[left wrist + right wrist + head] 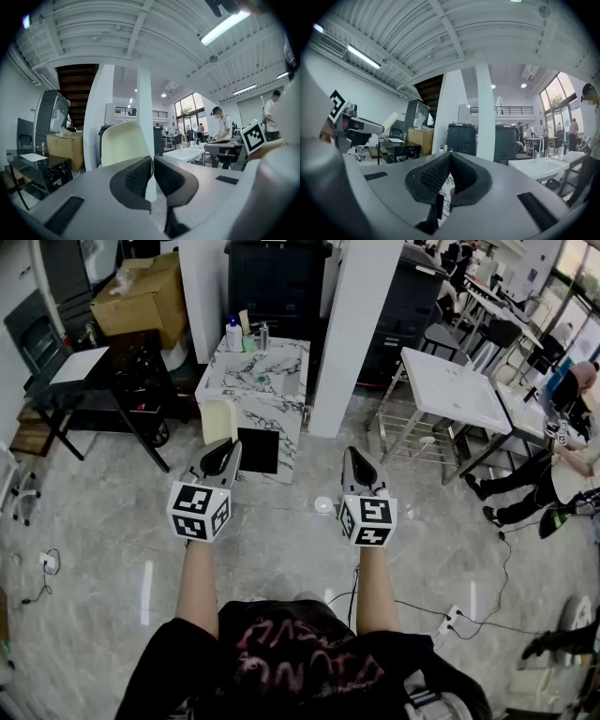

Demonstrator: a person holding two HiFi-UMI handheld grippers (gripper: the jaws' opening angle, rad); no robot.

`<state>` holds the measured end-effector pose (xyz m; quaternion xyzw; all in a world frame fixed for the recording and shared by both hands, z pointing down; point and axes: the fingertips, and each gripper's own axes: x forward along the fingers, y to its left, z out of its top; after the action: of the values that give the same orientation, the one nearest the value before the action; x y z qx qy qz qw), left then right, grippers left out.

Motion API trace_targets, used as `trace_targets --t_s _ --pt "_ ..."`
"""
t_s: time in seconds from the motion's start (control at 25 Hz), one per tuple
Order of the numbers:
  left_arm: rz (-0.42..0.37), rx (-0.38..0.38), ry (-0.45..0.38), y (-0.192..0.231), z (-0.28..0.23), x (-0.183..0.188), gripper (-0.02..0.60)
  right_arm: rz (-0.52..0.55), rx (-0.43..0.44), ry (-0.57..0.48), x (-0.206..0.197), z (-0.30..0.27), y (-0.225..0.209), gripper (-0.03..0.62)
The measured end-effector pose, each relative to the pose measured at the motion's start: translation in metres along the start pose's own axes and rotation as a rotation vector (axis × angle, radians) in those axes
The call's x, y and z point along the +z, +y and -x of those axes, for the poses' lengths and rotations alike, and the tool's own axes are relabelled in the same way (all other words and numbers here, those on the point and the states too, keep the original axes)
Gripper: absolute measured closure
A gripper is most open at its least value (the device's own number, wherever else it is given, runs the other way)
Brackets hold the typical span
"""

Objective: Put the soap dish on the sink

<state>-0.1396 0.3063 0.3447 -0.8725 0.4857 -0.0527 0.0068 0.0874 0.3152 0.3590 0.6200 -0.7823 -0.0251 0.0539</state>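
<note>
Left gripper (226, 448) and right gripper (352, 456) are held side by side at mid-frame above the floor, each with jaws pressed together on nothing. The marble surface (246, 395) at upper centre carries bottles (234, 335) and a small green item (263, 381) (possibly the soap dish; too small to tell). A white sink (455, 390) stands at upper right.
</note>
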Motion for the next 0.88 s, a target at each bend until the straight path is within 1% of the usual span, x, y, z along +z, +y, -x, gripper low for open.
trace_targets --t_s 0.44,0.6,0.88 --pt "0.004 0.004 0.008 0.007 0.005 -0.005 0.551 0.026 0.006 0.006 0.000 -0.007 0.008 0.582" --pt "0.006 0.001 0.007 0.011 0.006 -0.008 0.551 0.021 0.023 -0.003 -0.001 -0.010 0.017 0.582" --pt "0.018 -0.007 0.017 0.014 0.014 -0.015 0.551 0.022 0.061 0.031 -0.009 -0.011 0.036 0.582"
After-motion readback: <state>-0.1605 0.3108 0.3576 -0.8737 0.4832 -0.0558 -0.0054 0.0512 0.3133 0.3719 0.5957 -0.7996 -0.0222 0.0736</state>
